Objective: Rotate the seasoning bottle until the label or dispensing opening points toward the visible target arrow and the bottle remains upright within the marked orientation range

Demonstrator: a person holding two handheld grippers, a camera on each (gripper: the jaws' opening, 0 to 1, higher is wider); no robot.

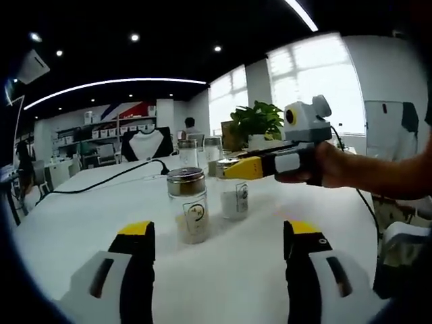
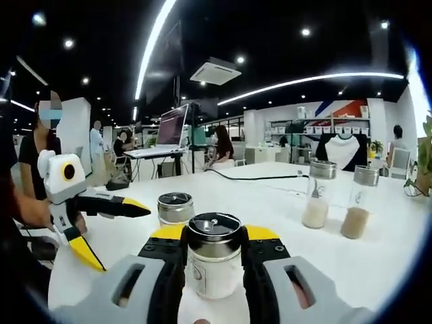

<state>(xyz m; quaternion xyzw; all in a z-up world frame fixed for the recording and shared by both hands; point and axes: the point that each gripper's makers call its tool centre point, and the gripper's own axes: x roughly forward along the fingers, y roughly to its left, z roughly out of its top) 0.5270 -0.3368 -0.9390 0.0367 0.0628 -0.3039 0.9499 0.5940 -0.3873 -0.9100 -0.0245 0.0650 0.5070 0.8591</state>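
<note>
The bottle (image 2: 213,260) stands upright on the white table (image 2: 378,263), clenched between the jaws of my right gripper (image 2: 213,251); in the left gripper view it sits at (image 1: 235,196). A second jar (image 1: 188,205) stands just beside it. My left gripper (image 1: 219,236) hangs released, jaws spread. 2 more jars (image 2: 317,194) stand well apart.

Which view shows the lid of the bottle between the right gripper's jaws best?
The right gripper view: the lid is close and centred, seen from above between the jaws of the right gripper. The left gripper view shows that bottle from the side, label visible, its top masked by the jaws.
</note>
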